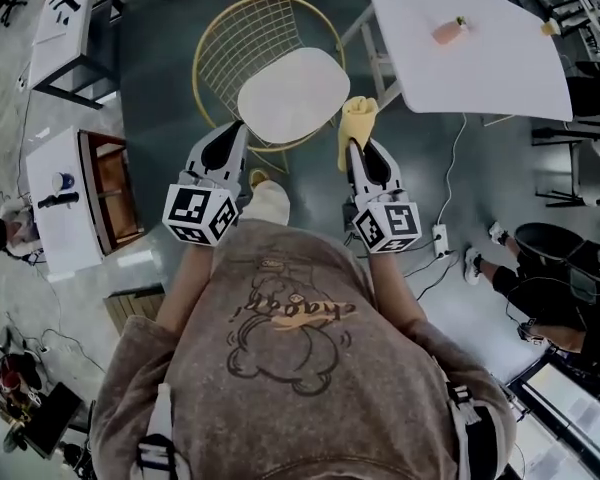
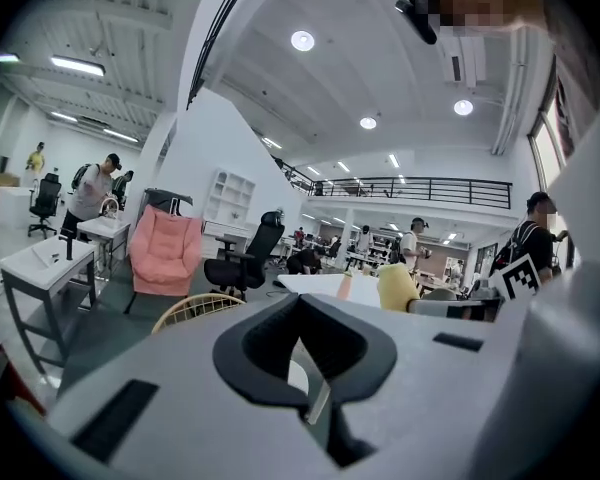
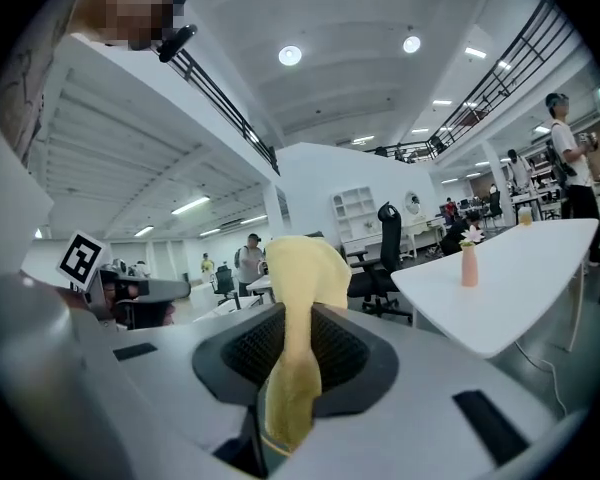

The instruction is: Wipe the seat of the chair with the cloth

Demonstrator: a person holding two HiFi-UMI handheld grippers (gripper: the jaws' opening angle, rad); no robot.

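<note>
Soft yellow cloth (image 1: 357, 120); gold wire chair (image 1: 264, 73), smooth white seat.

Pink vase (image 1: 448, 31) on white table (image 1: 480, 78); power strip (image 1: 440, 238) on floor (image 1: 150, 63); pink armchair (image 2: 165, 253).

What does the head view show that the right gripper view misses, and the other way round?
Only the head view: the chair's white seat, its gold wire back, the person's sweatshirt. Only the right gripper view: ceiling lights, a black office chair. Both: the right gripper, jaws shut on the yellow cloth, white table, pink vase.
</note>
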